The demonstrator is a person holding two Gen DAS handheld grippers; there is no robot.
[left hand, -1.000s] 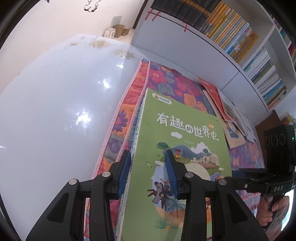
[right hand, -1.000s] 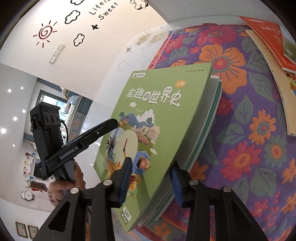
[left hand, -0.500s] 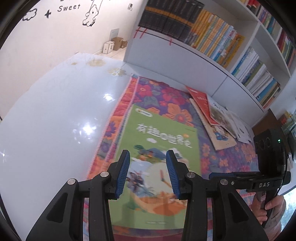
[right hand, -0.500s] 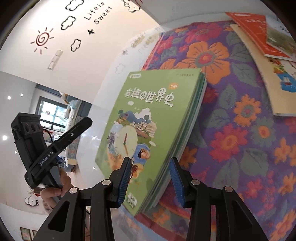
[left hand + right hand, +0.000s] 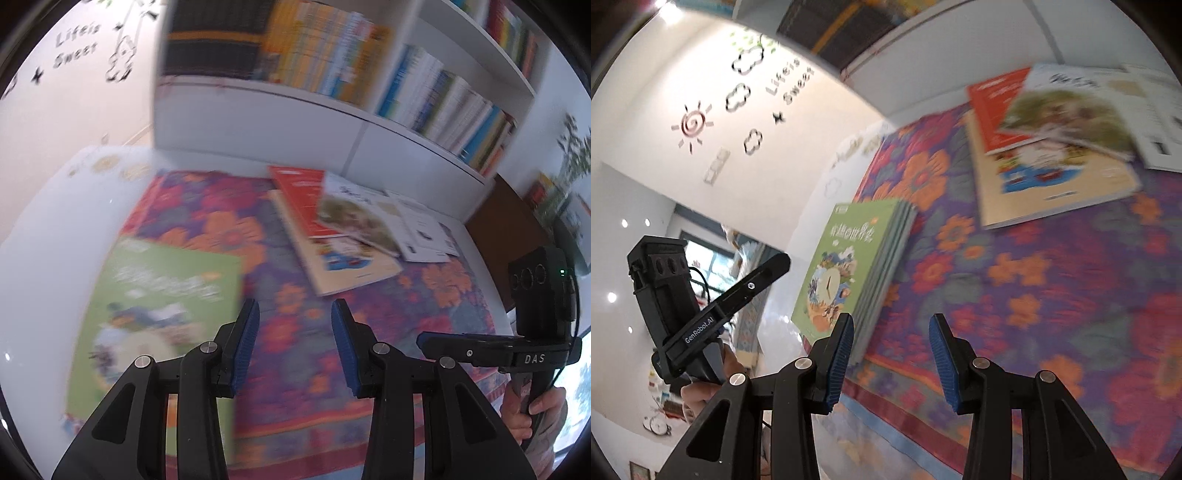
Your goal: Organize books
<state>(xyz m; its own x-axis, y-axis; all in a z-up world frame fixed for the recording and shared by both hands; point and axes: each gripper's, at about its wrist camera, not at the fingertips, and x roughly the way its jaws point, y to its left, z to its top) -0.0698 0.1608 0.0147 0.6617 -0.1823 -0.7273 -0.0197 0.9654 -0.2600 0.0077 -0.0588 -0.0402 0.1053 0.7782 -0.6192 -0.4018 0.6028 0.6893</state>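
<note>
Much of the left wrist view is smeared. The title on the green picture-book stack (image 5: 159,314) at lower left is unreadable there, and the spines on the white bookshelf (image 5: 332,122) across the top run together into bands of colour. The left gripper's own arms hide the near edge of that green stack.

In the right wrist view the same stack (image 5: 857,266) is sharper. It is a pile of thin green-covered books with a clock and landscape drawing on the top cover, lying flat at the left edge of the flowered purple-and-orange cloth (image 5: 1052,295), mid-frame. Its edges are stepped rather than flush.

Toward the upper right lies a loose overlapping spread. A red-covered book (image 5: 997,107) sits on a tan book with a blue illustration (image 5: 1052,184). A cover showing a green scene (image 5: 1071,114) lies over both, and white printed sheets (image 5: 1156,110) are cut off by the frame's edge.

The left gripper (image 5: 294,345) hangs over bare cloth just right of the green stack, its blue pads parted with nothing between them. The right gripper (image 5: 892,360) is likewise parted and empty, and its left pad overlaps the stack's near corner in the picture. Whether it touches I cannot tell. A hand (image 5: 535,410) holding the other tool shows at lower right of the left view, partly cut off.
</note>
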